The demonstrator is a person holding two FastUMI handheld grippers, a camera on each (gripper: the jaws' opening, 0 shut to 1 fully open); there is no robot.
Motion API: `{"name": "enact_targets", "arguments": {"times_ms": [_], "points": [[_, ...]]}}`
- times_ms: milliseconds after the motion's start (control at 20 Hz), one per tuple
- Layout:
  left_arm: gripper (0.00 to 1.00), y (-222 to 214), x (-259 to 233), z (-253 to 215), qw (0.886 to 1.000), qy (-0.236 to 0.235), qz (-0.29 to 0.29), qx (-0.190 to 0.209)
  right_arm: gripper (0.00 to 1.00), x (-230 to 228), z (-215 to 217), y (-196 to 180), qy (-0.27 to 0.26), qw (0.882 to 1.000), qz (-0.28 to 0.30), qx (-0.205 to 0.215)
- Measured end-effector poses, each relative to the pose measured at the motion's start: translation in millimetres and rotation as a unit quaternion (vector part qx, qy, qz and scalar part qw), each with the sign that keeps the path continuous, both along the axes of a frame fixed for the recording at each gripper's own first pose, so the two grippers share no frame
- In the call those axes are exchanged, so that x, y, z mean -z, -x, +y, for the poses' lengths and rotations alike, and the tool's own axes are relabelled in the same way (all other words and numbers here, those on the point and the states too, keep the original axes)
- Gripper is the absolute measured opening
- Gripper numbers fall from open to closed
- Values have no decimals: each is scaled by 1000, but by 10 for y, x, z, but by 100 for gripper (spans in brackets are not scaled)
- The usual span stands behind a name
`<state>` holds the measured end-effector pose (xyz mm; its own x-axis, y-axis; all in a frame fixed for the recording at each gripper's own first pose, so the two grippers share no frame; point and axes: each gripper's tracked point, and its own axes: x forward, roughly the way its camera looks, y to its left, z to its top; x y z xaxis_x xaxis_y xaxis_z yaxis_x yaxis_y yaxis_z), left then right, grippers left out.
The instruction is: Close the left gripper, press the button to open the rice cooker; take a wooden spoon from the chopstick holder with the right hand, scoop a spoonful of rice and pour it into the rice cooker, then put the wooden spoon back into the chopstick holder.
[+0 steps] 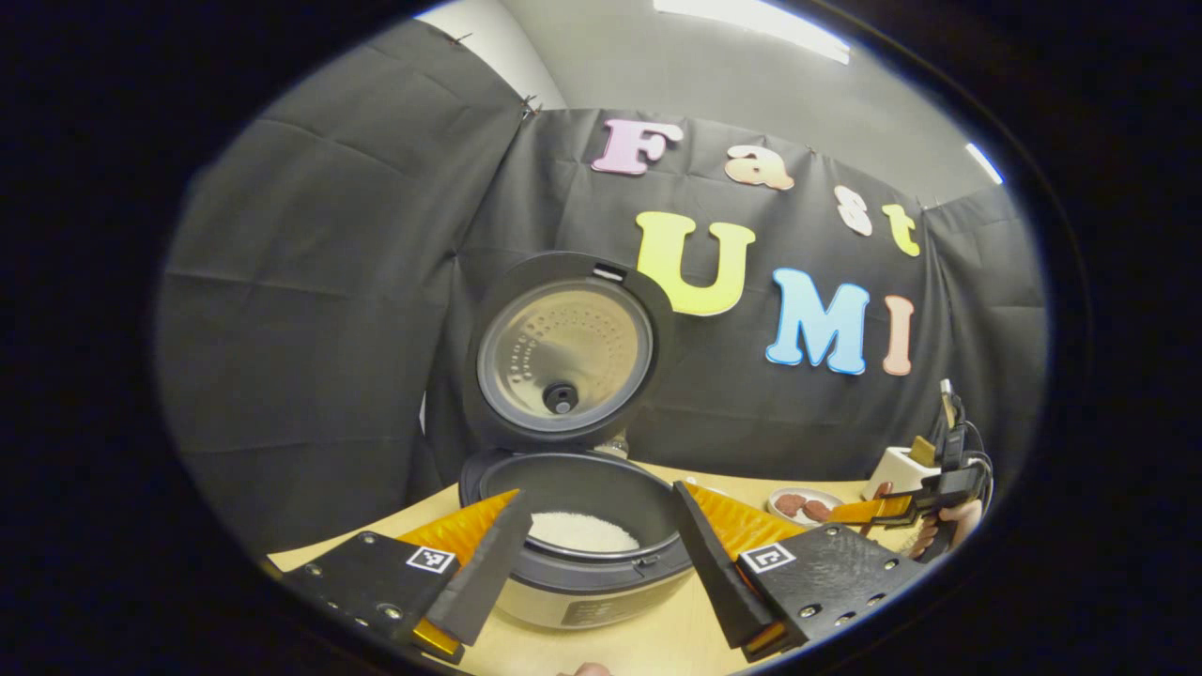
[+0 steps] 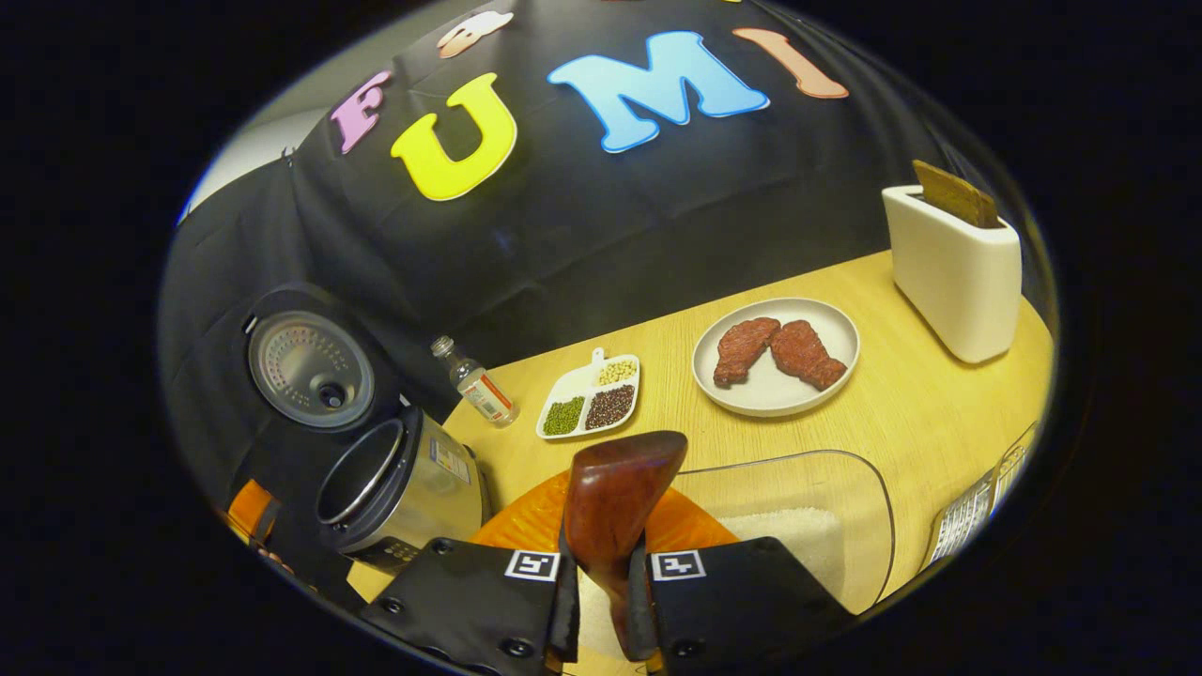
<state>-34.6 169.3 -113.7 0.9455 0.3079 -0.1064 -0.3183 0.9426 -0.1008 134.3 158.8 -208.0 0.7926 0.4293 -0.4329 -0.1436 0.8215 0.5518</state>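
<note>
The rice cooker (image 1: 582,563) stands open, its lid (image 1: 563,352) raised upright and white rice (image 1: 582,532) lying in the pot. My left gripper (image 1: 601,493) is open just in front of the pot, one finger to each side of it, holding nothing. My right gripper (image 2: 606,573) is shut on the handle of the wooden spoon (image 2: 620,483), whose bowl points up and forward with no rice showing on it. Below the spoon is a clear container of rice (image 2: 808,526). The white chopstick holder (image 2: 953,272) stands at the far right, with a wooden piece sticking out of it.
On the wooden table (image 2: 920,413) are a plate with two pieces of meat (image 2: 775,355), a divided dish of beans (image 2: 592,394) and a small bottle (image 2: 477,385). The open cooker (image 2: 394,488) stands left of my right gripper. A hand (image 1: 948,526) holds the other gripper.
</note>
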Motion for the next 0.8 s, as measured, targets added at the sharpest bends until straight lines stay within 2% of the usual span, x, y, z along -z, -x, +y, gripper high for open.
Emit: {"name": "enact_targets", "arguments": {"times_ms": [300,400,450,550,700,800], "points": [[96,-34,-1,-31,1000,-7,2,1,21,-86,-240,-37,-108,992,13,57],[96,-31,13,-26,1000,-6,3,-2,18,-120,-340,-45,-129,989,14,69],[96,-28,13,-38,1000,-5,3,-3,21,-103,-396,-47,-136,988,18,73],[96,-27,11,-60,1000,-5,3,-2,21,-83,-515,-47,-155,984,24,88],[96,-21,-5,-117,1000,-7,4,4,21,-64,-678,-25,-204,973,32,106],[94,-15,-28,-161,1000,-9,3,8,21,-51,-823,-15,-242,961,40,128]]}}
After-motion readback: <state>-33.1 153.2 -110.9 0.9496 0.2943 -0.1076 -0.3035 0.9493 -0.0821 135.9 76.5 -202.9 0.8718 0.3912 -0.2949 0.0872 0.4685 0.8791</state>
